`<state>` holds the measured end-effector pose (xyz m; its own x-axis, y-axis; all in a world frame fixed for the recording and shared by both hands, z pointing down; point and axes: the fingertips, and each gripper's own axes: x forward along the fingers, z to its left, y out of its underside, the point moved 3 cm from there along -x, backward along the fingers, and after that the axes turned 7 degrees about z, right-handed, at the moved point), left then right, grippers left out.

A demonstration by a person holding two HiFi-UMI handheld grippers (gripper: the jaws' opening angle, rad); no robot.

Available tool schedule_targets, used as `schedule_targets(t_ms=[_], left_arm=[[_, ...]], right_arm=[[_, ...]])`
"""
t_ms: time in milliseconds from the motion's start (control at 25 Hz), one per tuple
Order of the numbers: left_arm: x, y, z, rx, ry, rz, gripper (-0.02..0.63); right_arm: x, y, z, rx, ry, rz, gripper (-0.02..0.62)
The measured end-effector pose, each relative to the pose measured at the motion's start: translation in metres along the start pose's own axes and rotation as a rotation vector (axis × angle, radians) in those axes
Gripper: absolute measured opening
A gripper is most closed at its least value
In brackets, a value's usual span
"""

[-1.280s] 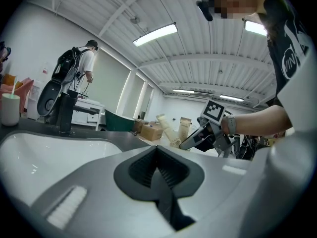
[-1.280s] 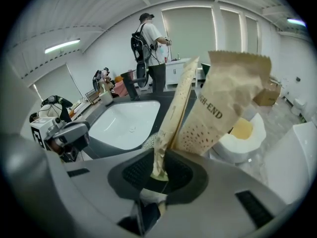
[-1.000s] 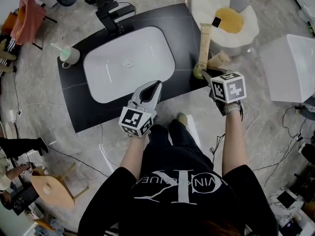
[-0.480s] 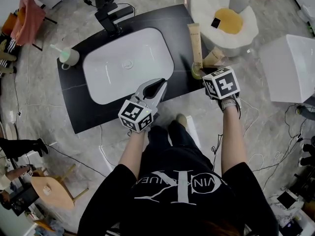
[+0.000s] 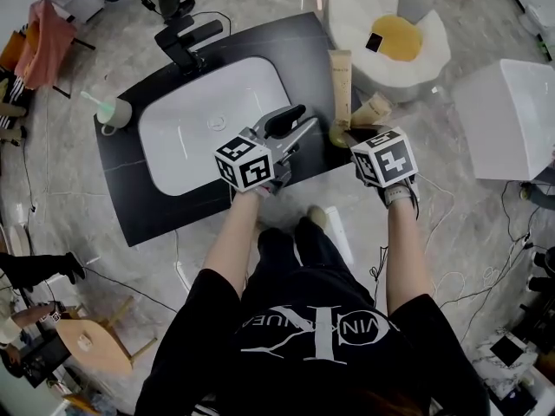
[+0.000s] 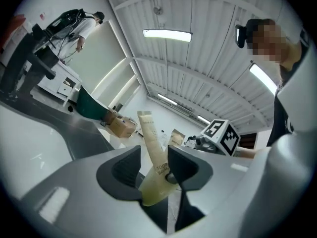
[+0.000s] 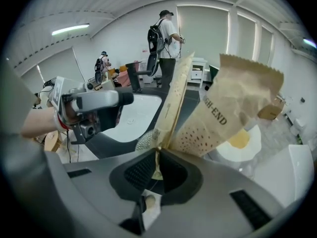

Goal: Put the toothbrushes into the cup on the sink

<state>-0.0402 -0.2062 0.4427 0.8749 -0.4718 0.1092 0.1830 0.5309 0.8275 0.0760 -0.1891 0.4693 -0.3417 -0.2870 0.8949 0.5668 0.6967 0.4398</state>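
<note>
The right gripper (image 7: 156, 162) is pinching tight the bottom edge of the long beige paper toothbrush pack (image 5: 340, 81). The left gripper (image 5: 300, 121) is opening its jaws, with that pack's end between them. The pale green cup (image 5: 114, 111) is standing well behind it, across the white basin (image 5: 186, 146), near the black counter's (image 5: 143, 202) edge.

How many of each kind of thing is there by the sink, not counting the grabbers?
Cup: 1
Pale stick in the cup, probably a toothbrush: 1
Faucet: 1
Tan packets: 2, a long tan packet and a tan paper bag
Total: 5
</note>
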Motion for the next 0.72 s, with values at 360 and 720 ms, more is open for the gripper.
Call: schedule_targets(t_ms=[360, 720], left_arm=[[0.055, -0.003, 0.008, -0.071, 0.181, 0.056, 0.23], [0.077, -0.006, 0.015, -0.147, 0.3, 0.054, 0.23]], right_arm=[[0.002, -0.003, 0.0, -0.032, -0.017, -0.003, 0.031], [0.002, -0.004, 0.0, -0.056, -0.034, -0.011, 0.031]])
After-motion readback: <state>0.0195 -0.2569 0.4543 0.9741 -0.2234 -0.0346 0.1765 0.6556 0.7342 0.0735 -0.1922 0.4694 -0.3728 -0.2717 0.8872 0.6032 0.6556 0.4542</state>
